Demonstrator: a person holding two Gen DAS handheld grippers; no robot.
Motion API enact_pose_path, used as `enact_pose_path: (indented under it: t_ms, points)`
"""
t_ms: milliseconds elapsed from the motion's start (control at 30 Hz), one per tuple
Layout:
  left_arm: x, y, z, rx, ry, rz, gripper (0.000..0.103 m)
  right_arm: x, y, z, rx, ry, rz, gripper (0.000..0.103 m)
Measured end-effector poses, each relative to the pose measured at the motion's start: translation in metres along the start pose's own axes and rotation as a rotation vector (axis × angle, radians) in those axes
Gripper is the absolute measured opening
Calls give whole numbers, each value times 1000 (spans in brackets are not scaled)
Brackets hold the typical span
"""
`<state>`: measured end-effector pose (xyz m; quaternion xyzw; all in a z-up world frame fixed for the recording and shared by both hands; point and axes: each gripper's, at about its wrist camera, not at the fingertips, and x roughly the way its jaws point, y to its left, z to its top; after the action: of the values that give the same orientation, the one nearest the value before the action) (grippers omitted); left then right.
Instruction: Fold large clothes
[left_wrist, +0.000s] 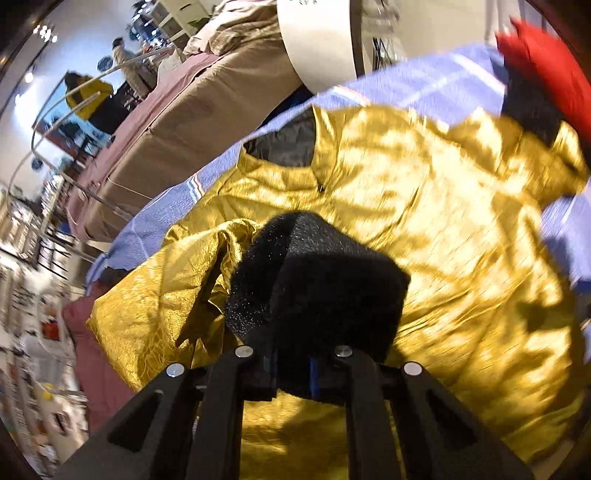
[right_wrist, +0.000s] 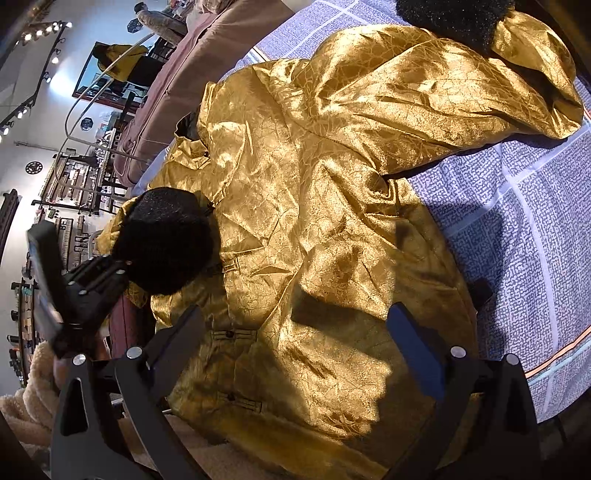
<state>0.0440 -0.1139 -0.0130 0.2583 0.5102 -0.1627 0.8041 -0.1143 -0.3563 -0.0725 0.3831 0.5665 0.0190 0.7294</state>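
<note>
Jaws of the left gripper are pressed together in the left wrist view, their black foam pads closed over a bunched fold of the gold jacket; the pinched cloth rises as a crumpled ridge just left of the pads. Beyond the pads the jacket lies spread, front up, its dark-lined collar ahead and slightly left. Under it is a lavender patterned bedspread. At the upper right, blurred, a black cuff of the jacket's far sleeve sits beside something red. A brown-and-maroon bed runs along the left.

From the right wrist, the right gripper has its jaws wide apart, one dark blue-faced finger at either side of the frame, nothing between them. The jacket lies flat below that gap, its row of knot buttons running near the left finger. A sleeve stretches toward the upper right across the bedspread. The left gripper shows at the left, its foam pads down on the jacket's other sleeve edge, near the buttons.
</note>
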Motion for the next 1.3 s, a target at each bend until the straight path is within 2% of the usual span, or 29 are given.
enact_pose_path:
  t_ms: [67,133,200,267,333,467,533,567,667,767,900,967,1033,1100,1133,1167,1233,1267,1300]
  points:
    - [-38,18,17,-122,-66,-167,11,0,-1,1,6,1,4,98]
    - [-80,41,33,-243,-173,-355,11,0,1,2,0,3,3,98]
    - [-114,52,37,-313,-283,-463,11,-1,5,3,-15,5,2,98]
    - [-124,53,37,-348,-314,-545,11,-1,9,3,-28,6,2,98]
    - [-112,43,38,-353,-273,-529,12,0,12,4,-36,7,6,98]
    - [-44,19,32,-332,-71,-448,12,0,16,5,-47,10,10,98]
    - [-2,1,26,-258,44,-309,12,-3,16,3,-51,12,8,98]
    - [8,-6,20,-240,76,-267,12,-3,16,3,-51,14,8,98]
    - [5,-4,13,-209,50,-189,12,-7,14,2,-50,8,9,98]
    - [-22,8,21,-214,-68,-110,12,-8,11,2,-36,6,17,98]
    - [-80,44,41,-312,-264,-110,12,-6,16,3,-51,10,26,98]
    - [-92,50,44,-367,-309,-137,14,-6,24,4,-74,7,30,98]
    - [-76,42,47,-384,-257,-214,22,-4,29,5,-86,6,33,98]
    - [-43,16,47,-336,-135,-282,57,-2,32,6,-87,10,31,98]
    - [-24,-1,45,-289,-60,-294,64,0,33,7,-87,13,28,98]
    - [-7,-17,40,-236,9,-298,69,1,33,7,-84,18,24,98]
    - [13,-45,26,-114,108,-315,69,2,32,7,-76,27,3,98]
    - [13,-56,18,-57,125,-317,69,1,32,7,-74,28,-2,98]
    - [9,-61,11,-12,106,-311,69,0,30,7,-72,28,-5,98]
